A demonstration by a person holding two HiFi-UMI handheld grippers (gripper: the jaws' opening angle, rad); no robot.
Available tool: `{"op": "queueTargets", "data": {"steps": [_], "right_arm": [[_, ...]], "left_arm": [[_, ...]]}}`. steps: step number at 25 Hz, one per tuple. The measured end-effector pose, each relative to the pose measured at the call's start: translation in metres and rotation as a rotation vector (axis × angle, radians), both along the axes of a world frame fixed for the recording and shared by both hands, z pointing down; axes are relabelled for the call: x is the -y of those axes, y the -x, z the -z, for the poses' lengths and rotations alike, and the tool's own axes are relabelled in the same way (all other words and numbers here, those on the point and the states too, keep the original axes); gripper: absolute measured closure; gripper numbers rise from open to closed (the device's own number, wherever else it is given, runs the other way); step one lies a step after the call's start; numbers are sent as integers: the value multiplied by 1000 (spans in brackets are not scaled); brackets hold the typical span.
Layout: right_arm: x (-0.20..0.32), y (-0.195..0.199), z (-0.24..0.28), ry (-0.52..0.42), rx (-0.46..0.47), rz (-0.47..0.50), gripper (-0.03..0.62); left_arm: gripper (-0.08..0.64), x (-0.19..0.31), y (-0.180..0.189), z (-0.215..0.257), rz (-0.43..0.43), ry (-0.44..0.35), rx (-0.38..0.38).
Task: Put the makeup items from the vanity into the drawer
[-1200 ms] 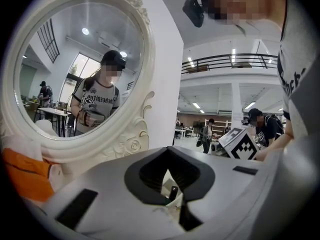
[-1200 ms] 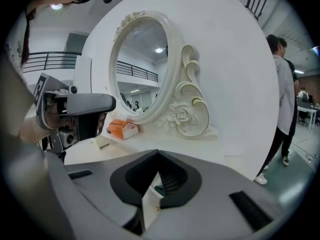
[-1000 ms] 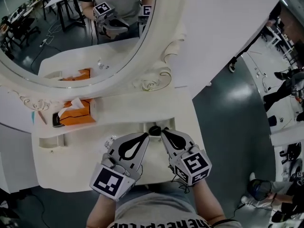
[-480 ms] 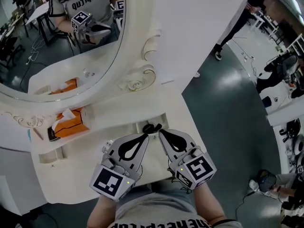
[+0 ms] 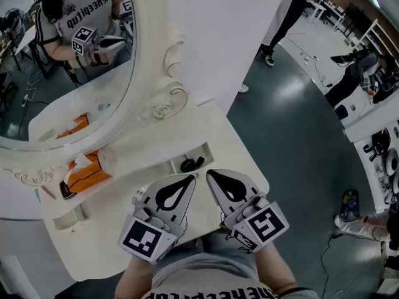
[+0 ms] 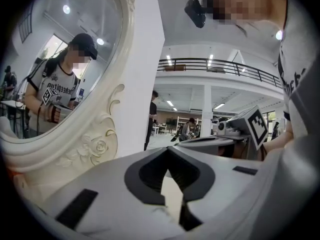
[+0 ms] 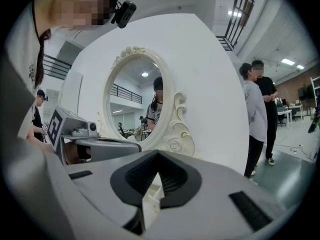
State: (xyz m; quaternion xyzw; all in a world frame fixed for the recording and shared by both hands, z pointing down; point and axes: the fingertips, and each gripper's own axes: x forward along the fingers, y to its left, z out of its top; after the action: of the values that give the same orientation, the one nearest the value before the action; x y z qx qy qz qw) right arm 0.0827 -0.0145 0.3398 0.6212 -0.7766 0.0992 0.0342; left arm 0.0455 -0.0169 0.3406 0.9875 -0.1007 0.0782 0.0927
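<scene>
Lying in the shallow white open compartment (image 5: 209, 151) of the cream vanity table (image 5: 227, 132), at 12 o'clock from the jaw tips: small black makeup item (image 5: 190, 164). Clenched on nothing, tips side by side, clear of it: left grey two-jaw gripper (image 5: 190, 178) and right grey two-jaw gripper (image 5: 210, 174). At 9 o'clock of the compartment: orange cardboard tissue box (image 5: 87, 174).

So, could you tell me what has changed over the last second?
The left gripper and right gripper pulled back from the small black item, which now lies clear of them in the vanity's recess. Both remain shut and empty; the orange tissue box is unmoved.
</scene>
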Motion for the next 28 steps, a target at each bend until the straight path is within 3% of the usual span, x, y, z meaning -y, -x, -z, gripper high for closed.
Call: {"op": "queueTargets", "data": {"steps": [14, 28], "right_arm": [[-28, 7, 20, -73, 40, -69, 580], [-37, 17, 26, -115, 26, -70, 583]], "left_arm": [[543, -25, 1, 5, -96, -18, 0], [543, -32, 10, 8, -93, -40, -8]]}}
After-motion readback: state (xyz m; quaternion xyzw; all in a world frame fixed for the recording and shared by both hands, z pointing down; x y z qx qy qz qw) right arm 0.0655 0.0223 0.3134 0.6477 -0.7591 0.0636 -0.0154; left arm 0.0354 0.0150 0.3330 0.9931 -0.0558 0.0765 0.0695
